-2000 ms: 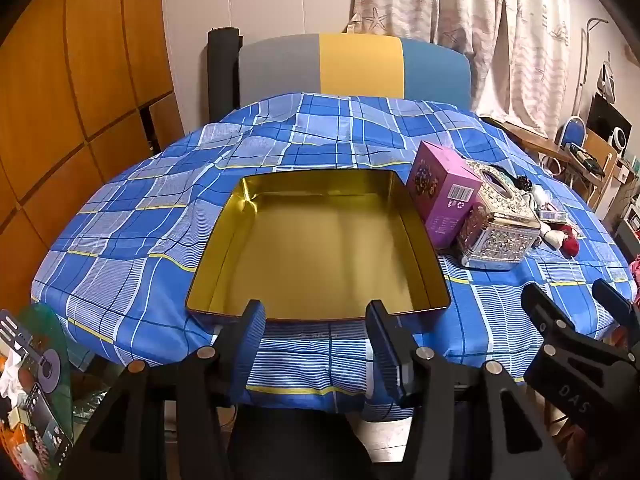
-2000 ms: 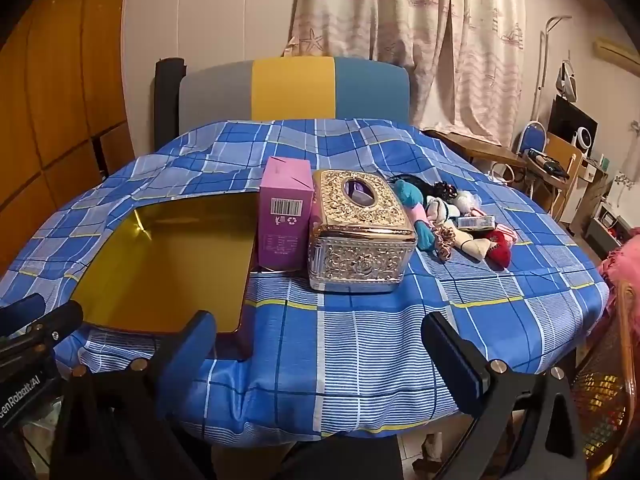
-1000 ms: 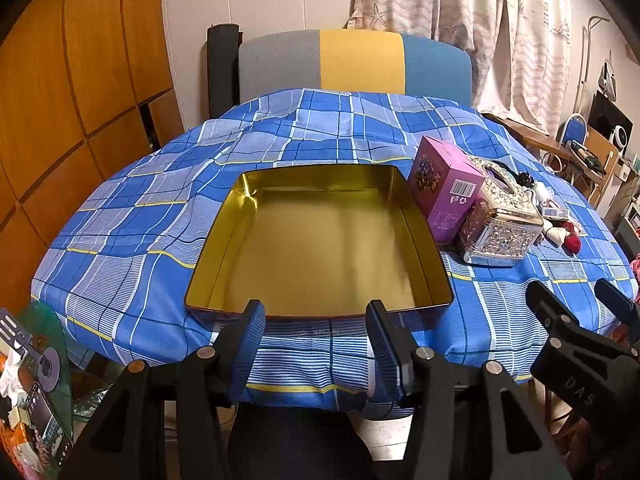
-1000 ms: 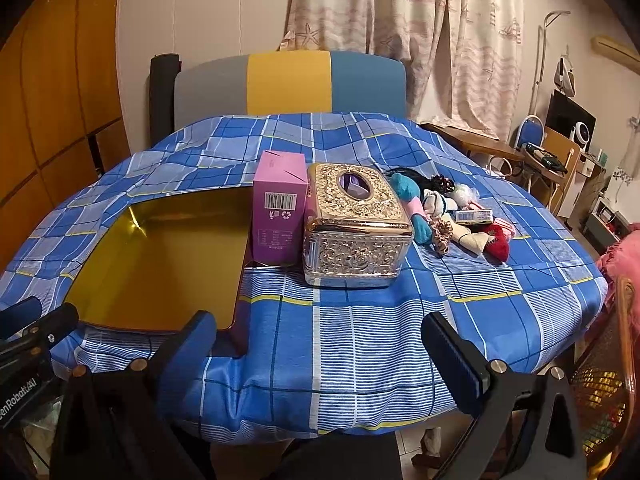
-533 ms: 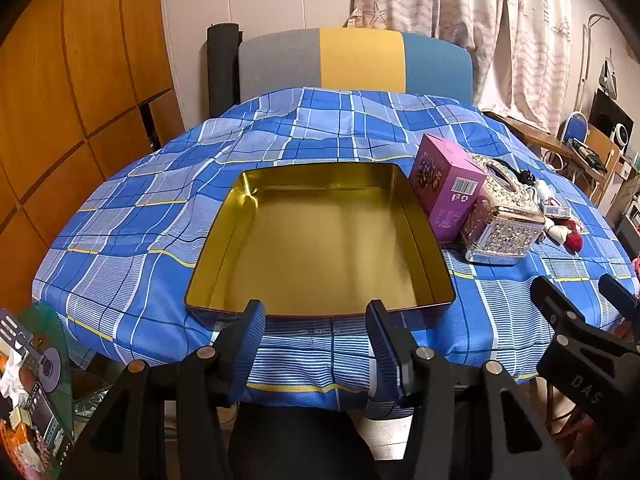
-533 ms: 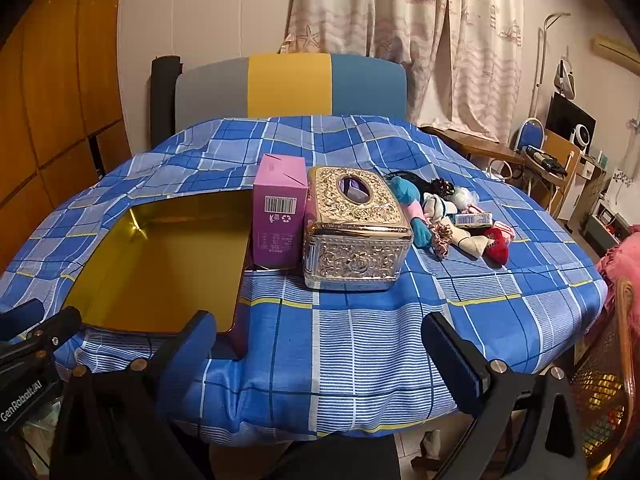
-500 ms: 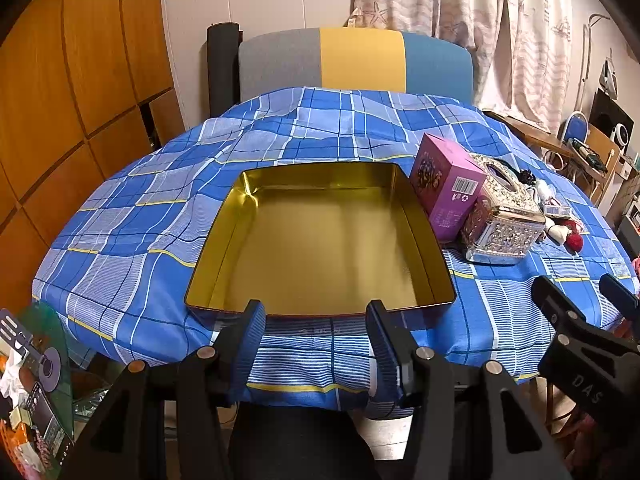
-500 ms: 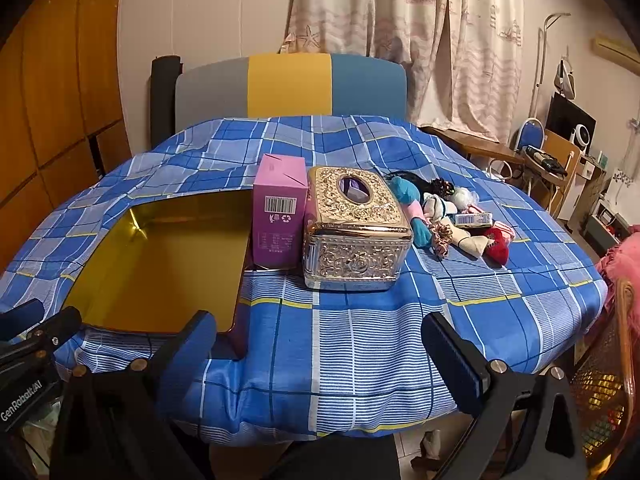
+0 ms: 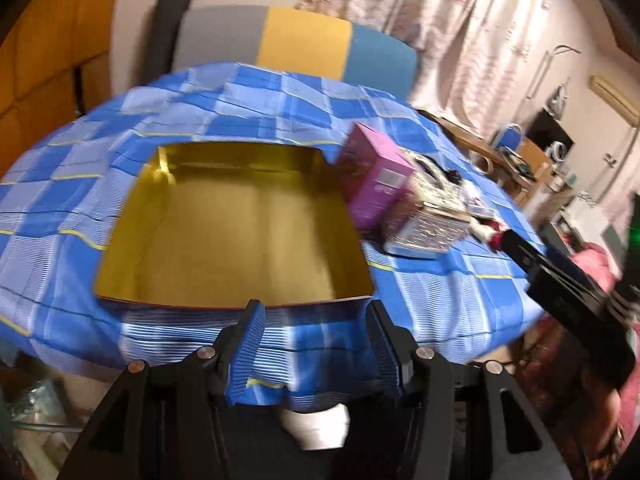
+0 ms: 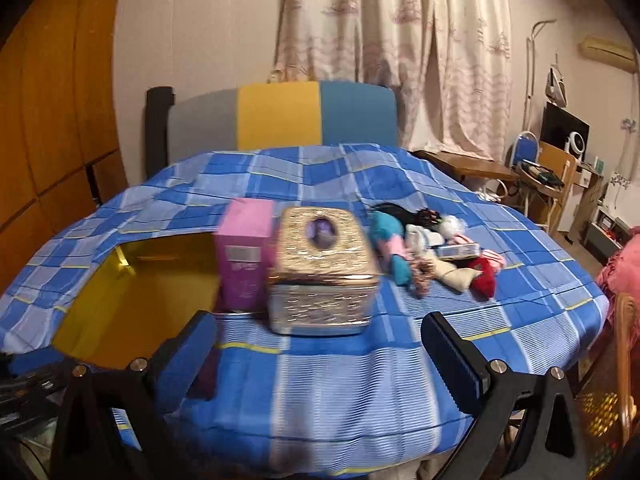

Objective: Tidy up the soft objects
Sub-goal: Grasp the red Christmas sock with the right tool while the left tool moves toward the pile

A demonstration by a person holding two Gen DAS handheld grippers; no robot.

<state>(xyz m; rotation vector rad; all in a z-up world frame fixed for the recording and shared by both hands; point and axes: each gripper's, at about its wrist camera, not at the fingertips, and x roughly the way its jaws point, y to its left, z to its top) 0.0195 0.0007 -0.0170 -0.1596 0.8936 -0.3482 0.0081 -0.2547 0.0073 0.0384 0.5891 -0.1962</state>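
Nearest the table edge, the left gripper [image 9: 316,344] hangs with its jaws partly apart and nothing between them, just short of the gold tray [image 9: 132,236]. The right gripper [image 10: 320,354] stands with jaws wide and bare over the blue checked tablecloth [image 10: 340,380]. Beyond it sit the pink box [image 10: 244,254] and the ornate metal tissue box [image 10: 322,272], side by side. Farther right lies the pile of soft toys [image 10: 432,252], untouched.
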